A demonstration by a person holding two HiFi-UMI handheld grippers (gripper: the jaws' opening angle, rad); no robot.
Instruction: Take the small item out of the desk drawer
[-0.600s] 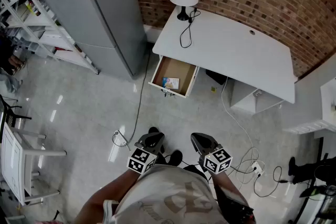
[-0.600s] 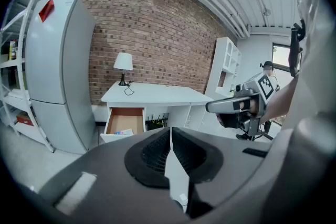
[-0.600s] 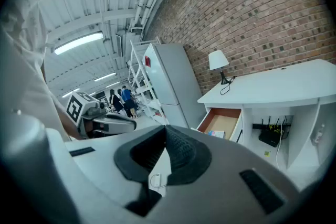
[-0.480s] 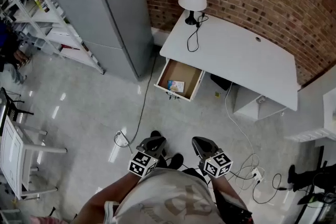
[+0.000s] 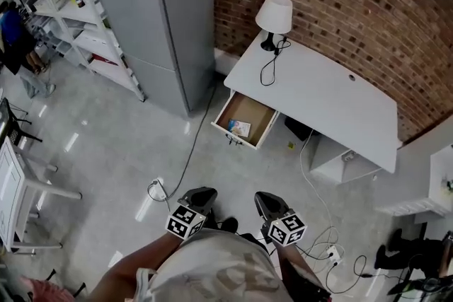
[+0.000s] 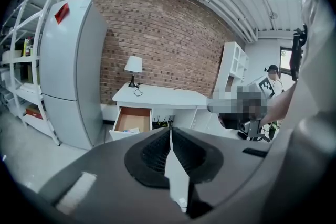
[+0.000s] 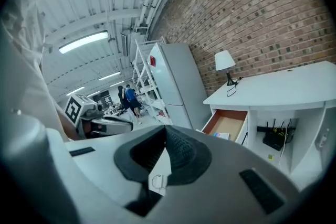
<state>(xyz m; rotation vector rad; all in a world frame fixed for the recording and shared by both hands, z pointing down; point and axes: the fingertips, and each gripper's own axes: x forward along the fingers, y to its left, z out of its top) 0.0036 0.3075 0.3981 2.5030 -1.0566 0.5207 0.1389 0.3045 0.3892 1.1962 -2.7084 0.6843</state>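
The white desk (image 5: 333,99) stands against the brick wall with its wooden drawer (image 5: 256,112) pulled open. A small, flat, light-coloured item (image 5: 239,128) with blue print lies in the drawer's front part. It also shows as the small item (image 6: 132,130) in the left gripper view and as the small item (image 7: 221,135) in the right gripper view. Both grippers are held close to my body, far from the desk. My left gripper (image 5: 201,195) and my right gripper (image 5: 265,201) are both shut and empty, the pads meeting in each gripper view.
A grey fridge (image 5: 164,7) stands left of the desk, with white shelving (image 5: 67,18) beyond it. A lamp (image 5: 274,14) with a black cord sits on the desk's left corner. Cables (image 5: 185,152) and a power strip (image 5: 330,251) lie on the floor. A person in blue (image 5: 15,39) stands far left.
The head view has swung, so the desk, drawer and fridge sit further right and lower in the picture. Both grippers stay shut near my body.
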